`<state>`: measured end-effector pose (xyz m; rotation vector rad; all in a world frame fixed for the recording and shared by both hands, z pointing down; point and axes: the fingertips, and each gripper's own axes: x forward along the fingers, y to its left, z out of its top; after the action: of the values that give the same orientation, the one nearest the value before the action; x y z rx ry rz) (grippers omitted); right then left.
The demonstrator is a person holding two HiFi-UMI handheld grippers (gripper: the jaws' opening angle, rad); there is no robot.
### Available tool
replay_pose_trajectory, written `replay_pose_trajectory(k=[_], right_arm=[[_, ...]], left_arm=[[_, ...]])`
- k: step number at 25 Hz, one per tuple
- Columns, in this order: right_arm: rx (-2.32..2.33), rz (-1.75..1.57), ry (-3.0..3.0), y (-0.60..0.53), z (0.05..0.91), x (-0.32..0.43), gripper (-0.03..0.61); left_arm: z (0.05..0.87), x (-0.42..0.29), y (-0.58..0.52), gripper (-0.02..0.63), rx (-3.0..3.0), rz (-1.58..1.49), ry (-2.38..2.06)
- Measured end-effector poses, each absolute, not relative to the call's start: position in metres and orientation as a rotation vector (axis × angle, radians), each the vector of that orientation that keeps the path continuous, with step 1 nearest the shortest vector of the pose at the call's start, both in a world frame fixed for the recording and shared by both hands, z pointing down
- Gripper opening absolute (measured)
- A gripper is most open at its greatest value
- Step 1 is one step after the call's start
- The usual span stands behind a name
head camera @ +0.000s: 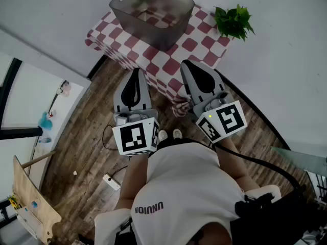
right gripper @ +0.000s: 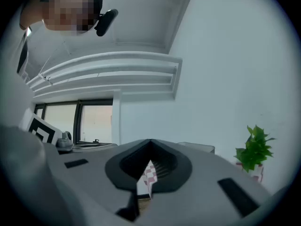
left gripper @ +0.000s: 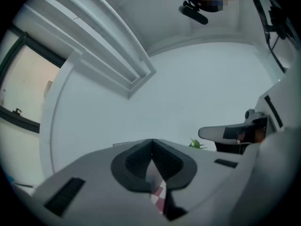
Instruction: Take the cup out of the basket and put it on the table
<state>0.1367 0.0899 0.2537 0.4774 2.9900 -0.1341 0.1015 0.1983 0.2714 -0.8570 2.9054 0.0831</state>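
Note:
A grey see-through basket stands at the far end of a table under a red-and-white checked cloth. Through its wall I make out only blurred shapes, and no cup shows clearly. My left gripper hangs short of the table's near edge with its jaws pressed together and nothing in them. My right gripper is beside it over the cloth's near corner, also shut and empty. In the left gripper view the left gripper points up at the white wall. In the right gripper view the right gripper does the same.
A small green plant stands at the table's right corner, seen also as the plant. White walls run behind and to the right of the table. On the wooden floor lie a power strip and a cable. A wooden board leans at the lower left.

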Motion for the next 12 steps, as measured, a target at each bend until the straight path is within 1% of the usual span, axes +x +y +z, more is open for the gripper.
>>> replay_pose_trajectory(k=[12], right_arm=[[0.498, -0.128, 2.984, 0.0933, 0.2563, 0.1376, 0.017]], left_arm=[[0.2689, 0.1039, 0.2005, 0.012, -0.845, 0.069, 2.898]])
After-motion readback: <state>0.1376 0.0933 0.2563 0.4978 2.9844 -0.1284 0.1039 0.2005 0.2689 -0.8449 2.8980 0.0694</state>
